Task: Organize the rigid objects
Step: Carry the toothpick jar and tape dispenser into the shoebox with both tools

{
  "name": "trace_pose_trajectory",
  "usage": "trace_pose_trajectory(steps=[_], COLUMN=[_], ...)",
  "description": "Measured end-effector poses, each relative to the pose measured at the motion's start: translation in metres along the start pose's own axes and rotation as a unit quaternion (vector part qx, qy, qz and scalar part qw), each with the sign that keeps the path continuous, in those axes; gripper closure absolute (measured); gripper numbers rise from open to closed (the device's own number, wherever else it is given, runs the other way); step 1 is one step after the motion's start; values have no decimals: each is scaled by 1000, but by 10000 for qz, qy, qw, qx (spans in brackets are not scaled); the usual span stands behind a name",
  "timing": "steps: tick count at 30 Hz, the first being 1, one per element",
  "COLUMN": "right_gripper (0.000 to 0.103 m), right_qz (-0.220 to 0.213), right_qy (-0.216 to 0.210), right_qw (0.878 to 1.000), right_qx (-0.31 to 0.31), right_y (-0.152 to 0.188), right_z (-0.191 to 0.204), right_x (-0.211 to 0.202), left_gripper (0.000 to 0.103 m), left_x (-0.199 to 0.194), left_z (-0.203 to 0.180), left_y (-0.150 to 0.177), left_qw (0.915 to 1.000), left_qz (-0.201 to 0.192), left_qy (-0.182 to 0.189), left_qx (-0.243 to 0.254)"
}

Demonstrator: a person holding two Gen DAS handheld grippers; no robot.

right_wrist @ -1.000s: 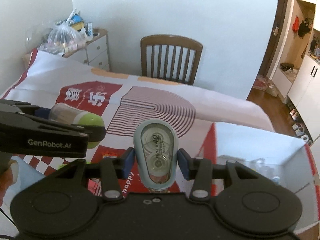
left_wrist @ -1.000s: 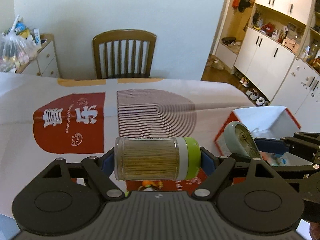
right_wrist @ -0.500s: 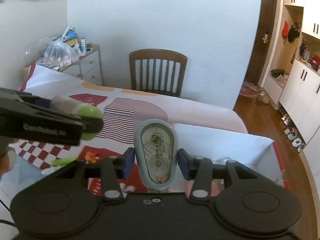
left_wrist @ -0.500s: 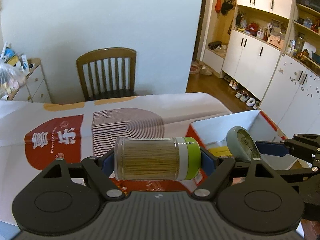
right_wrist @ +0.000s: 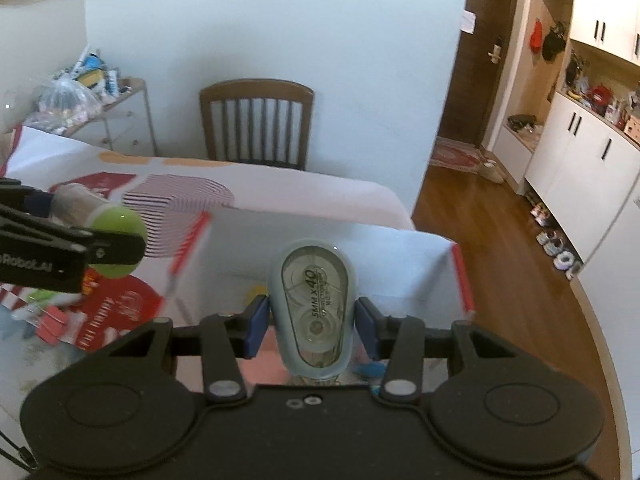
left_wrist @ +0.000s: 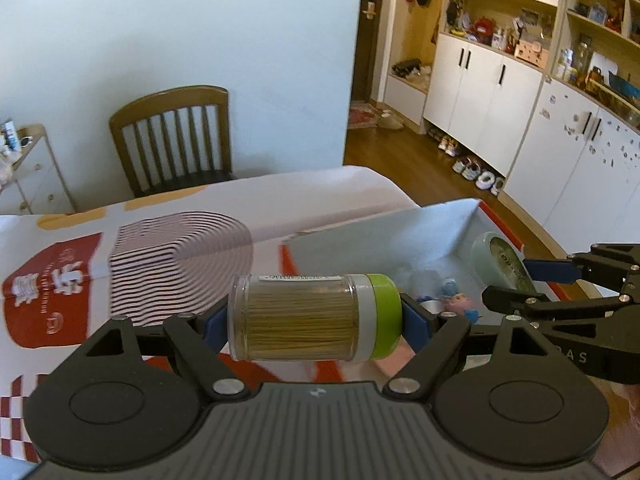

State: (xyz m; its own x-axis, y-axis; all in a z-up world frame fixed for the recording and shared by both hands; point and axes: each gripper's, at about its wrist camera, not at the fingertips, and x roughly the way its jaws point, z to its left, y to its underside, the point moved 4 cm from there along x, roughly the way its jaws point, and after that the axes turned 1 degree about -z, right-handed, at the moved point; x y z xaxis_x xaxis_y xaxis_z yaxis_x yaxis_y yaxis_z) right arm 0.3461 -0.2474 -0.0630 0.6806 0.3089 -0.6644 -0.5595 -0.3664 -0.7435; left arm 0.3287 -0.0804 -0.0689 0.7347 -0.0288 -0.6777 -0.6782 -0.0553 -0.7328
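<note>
My left gripper [left_wrist: 314,318] is shut on a clear toothpick jar with a green lid [left_wrist: 312,316], held sideways above the table by the near left corner of a white box with red rims [left_wrist: 384,236]. My right gripper [right_wrist: 312,316] is shut on a pale blue correction tape dispenser [right_wrist: 314,312], held upright over the box [right_wrist: 400,256]. The dispenser also shows in the left wrist view [left_wrist: 498,264], and the jar in the right wrist view [right_wrist: 108,236]. Small toys [left_wrist: 456,300] lie in the box.
A red and white patterned cloth [left_wrist: 120,264] covers the table. A wooden chair [left_wrist: 174,140] stands behind it. Small red items [right_wrist: 56,320] lie on the table at left. White cabinets [left_wrist: 520,92] line the right wall.
Both grippers have moved right toward the box with their objects still held. The box now lies under and in front of them.
</note>
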Motion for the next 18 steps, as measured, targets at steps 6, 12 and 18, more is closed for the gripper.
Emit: trace_pose_trajectory(steps=[6,12,18], right_gripper=[57,57,57], right_qz=[251,417,616], right_qy=[28,-37,-278], right_qw=[9997,9990,9957], right_qx=[1,-130,-635], right_y=[16,22,28], right_z=[-34,-55,-51], right_x=[22,47,70], left_gripper=[19,19,19], left_x=[38,76,106], left_z=[-34,-61,-74], left_y=[0,7,26], left_qw=[9998,9983,9956], left_qz=[210,555,895], left_qy=[18,37,-63], left_qx=[69,179,276])
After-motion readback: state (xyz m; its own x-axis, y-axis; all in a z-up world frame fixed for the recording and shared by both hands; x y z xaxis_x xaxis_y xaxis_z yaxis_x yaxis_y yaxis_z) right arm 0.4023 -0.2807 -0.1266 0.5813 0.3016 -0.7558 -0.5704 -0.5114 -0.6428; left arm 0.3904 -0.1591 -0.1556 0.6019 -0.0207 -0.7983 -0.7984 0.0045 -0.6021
